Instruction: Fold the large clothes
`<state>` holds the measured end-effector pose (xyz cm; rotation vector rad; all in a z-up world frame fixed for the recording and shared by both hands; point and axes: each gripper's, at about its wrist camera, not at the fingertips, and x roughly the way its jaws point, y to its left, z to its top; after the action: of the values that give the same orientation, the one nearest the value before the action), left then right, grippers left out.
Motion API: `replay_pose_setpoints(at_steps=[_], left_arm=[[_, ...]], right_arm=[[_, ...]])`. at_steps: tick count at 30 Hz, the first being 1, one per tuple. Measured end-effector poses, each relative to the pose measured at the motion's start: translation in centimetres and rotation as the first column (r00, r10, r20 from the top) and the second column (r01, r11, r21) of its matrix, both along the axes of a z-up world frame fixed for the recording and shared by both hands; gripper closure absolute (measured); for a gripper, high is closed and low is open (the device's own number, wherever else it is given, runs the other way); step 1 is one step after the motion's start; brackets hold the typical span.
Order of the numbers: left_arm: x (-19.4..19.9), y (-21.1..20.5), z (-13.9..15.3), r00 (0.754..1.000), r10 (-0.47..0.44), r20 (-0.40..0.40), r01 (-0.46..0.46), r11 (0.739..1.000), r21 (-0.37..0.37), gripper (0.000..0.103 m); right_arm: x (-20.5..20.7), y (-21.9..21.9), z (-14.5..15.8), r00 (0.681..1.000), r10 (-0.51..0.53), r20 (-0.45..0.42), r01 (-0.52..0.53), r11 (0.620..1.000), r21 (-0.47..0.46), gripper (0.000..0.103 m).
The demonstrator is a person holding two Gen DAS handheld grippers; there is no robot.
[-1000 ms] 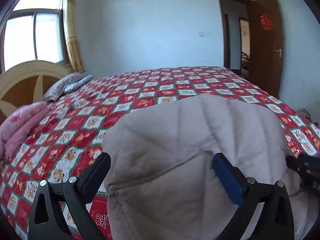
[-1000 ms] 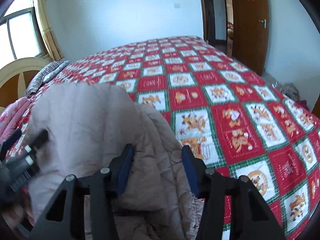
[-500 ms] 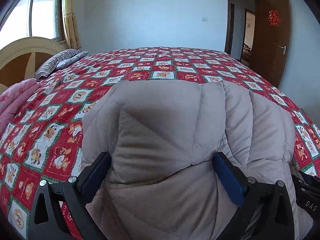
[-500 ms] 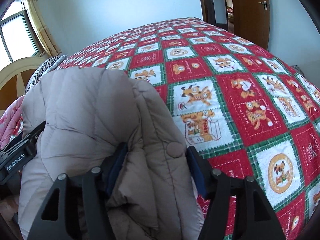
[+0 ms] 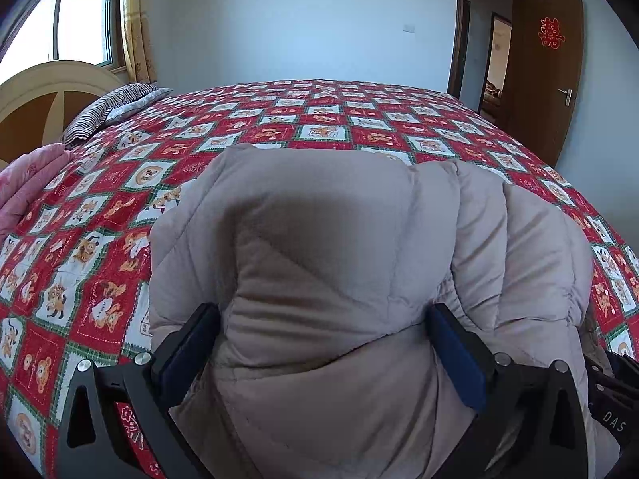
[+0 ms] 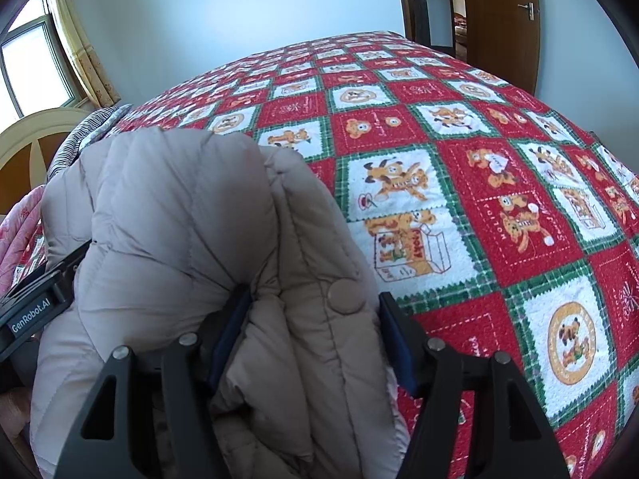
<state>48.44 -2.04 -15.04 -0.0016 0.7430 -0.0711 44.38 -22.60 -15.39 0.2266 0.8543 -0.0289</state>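
Left wrist view: left gripper (image 5: 323, 343) jaws spread wide, clamped on a thick bunch of the beige quilted puffer jacket (image 5: 359, 239). Blue pads press into the padding on both sides. Jacket is a tall folded mound at the near edge of the bed (image 5: 319, 119), covering most of the lower frame. Bedspread is a red/white/green cartoon patchwork. Striped pillow (image 5: 112, 107) and pink blanket (image 5: 28, 183) at the headboard (image 5: 44, 88) end, far left. Window (image 5: 80, 20) with yellow curtain behind it. Brown door (image 5: 555, 72) with red decoration stands open at the far right corner. Part of the other gripper's black body visible at lower right, against the jacket.

Right wrist view: right gripper (image 6: 315, 335) jaws closed on the jacket (image 6: 179, 219) at its right-hand edge, near a round beige snap button (image 6: 346, 297); fabric bunched between the pads. Left gripper's body (image 6: 36, 303), labelled "GenRobot.AI", touches the jacket's left side. Bare bedspread (image 6: 479, 159) runs to the right and far edges of the bed.
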Motion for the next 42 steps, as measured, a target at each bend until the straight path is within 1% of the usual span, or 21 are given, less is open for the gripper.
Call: replay_pose_setpoints(at_steps=[11,20,22,24,25,26,27,29,30,31,32,34,35,36,37,39,40,42], left_arm=[[0.0,-0.3,-0.3,1.0,0.004,-0.004,-0.004,1.0,0.024,0.001],[0.0,-0.4,-0.3,1.0,0.004,-0.005,-0.004,1.0,0.024,0.001],[-0.2,-0.3,0.0,1.0,0.002,-0.01,-0.002,1.0,0.022,0.001],[-1.1,0.6,0.8,1.0,0.003,-0.013,-0.002,1.0,0.018,0.001],[-2.0,1.5,1.5,1.0,0.016,0.003,-0.016,1.0,0.007,0.001],[-2.9,2.3,2.0,1.0,0.023,0.019,-0.023,1.0,-0.004,0.001],[-4.0,3.4,2.7,0.999,0.03,0.043,-0.03,0.999,-0.017,0.001],[-5.7,5.3,3.2,0.995,0.056,0.081,-0.056,0.998,-0.005,0.001],[-6.0,6.0,2.8,0.996,0.062,0.061,-0.062,0.998,0.003,0.001],[-5.8,6.6,2.1,0.998,0.053,0.018,-0.053,0.999,-0.006,0.001],[-5.6,7.2,1.2,0.999,0.039,-0.027,-0.04,0.998,-0.042,0.001],[-5.2,8.3,-0.2,0.996,0.037,-0.085,-0.05,0.987,-0.151,0.001],[-5.0,8.4,-0.5,0.994,0.036,-0.104,-0.054,0.983,-0.177,0.001],[-4.7,8.1,-0.8,0.993,0.03,-0.112,-0.05,0.982,-0.183,0.001],[-4.6,7.6,-1.0,0.995,0.018,-0.102,-0.035,0.986,-0.163,0.001],[-4.8,6.4,-1.1,0.998,-0.001,-0.055,-0.004,0.996,-0.088,0.001],[-4.9,6.1,-1.1,0.999,0.001,-0.048,-0.004,0.997,-0.071,0.001],[-4.9,6.3,-1.2,0.999,0.007,-0.05,-0.011,0.997,-0.076,0.001]], right_arm=[[0.0,0.0,-0.2,1.0,-0.003,0.001,0.003,1.0,0.004,0.037],[-0.1,0.0,-0.4,1.0,-0.004,0.004,0.004,1.0,0.011,0.035],[-0.1,0.0,-0.3,1.0,-0.003,0.005,0.003,1.0,0.009,0.032],[-0.3,-0.3,0.1,1.0,-0.012,0.006,0.012,1.0,-0.014,0.021],[-0.5,-0.4,0.4,1.0,-0.013,0.013,0.013,1.0,-0.028,0.018],[-0.7,-0.6,0.6,1.0,-0.01,0.02,0.011,0.999,-0.04,0.012],[-0.9,-1.1,0.8,1.0,-0.008,0.024,0.009,0.999,-0.037,0.007],[-1.0,-2.1,0.6,1.0,-0.007,0.021,0.007,1.0,-0.005,0.002],[-1.0,-2.4,0.4,1.0,-0.004,0.013,0.004,1.0,0.023,0.002],[-0.9,-2.6,0.2,1.0,-0.002,0.005,0.002,0.999,0.054,0.002],[-1.0,-2.7,0.1,1.0,0.001,0.003,-0.001,0.997,0.083,0.002],[-1.2,-2.6,-0.2,1.0,0.01,0.01,-0.011,0.993,0.118,0.003],[-1.4,-2.5,-0.2,1.0,0.015,0.018,-0.017,0.994,0.112,0.005],[-1.5,-2.3,-0.2,0.999,0.023,0.022,-0.025,0.994,0.107,0.007],[-1.7,-2.3,-0.2,0.999,0.026,0.025,-0.028,0.994,0.109,0.008],[-1.8,-2.1,-0.2,0.999,0.042,0.03,-0.045,0.993,0.111,0.013],[-1.8,-2.0,-0.2,0.998,0.048,0.03,-0.051,0.993,0.11,0.013],[-1.7,-1.7,-0.1,0.998,0.061,0.03,-0.063,0.993,0.101,0.017]])
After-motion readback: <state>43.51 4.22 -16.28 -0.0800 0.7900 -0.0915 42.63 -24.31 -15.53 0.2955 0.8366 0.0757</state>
